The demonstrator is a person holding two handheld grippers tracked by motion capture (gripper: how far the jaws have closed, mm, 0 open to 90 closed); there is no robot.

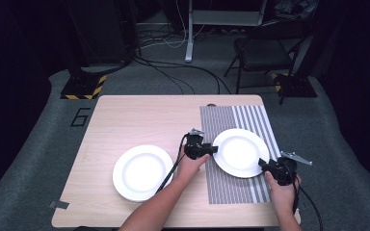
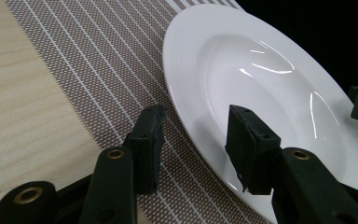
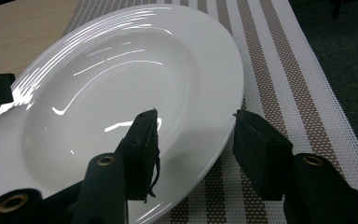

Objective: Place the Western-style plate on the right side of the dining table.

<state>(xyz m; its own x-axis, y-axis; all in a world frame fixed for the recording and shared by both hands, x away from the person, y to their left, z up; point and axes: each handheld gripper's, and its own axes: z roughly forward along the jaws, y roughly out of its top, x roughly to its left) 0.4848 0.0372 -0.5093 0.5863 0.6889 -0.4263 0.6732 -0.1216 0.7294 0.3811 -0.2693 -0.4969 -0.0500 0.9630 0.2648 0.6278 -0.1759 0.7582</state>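
Currently 2 plates are seen on the table. The right plate lies on the striped mat, flanked by both tongs. The left gripper is set at its near-left rim, jaws partly apart: 1 jaw over the rim, 1 over the mat, rim between them, no pad pressed on it. The right gripper is set at the opposite rim, likewise straddling it with a gap, nothing clamped. The second plate sits on bare wood, well apart behind the left hand.
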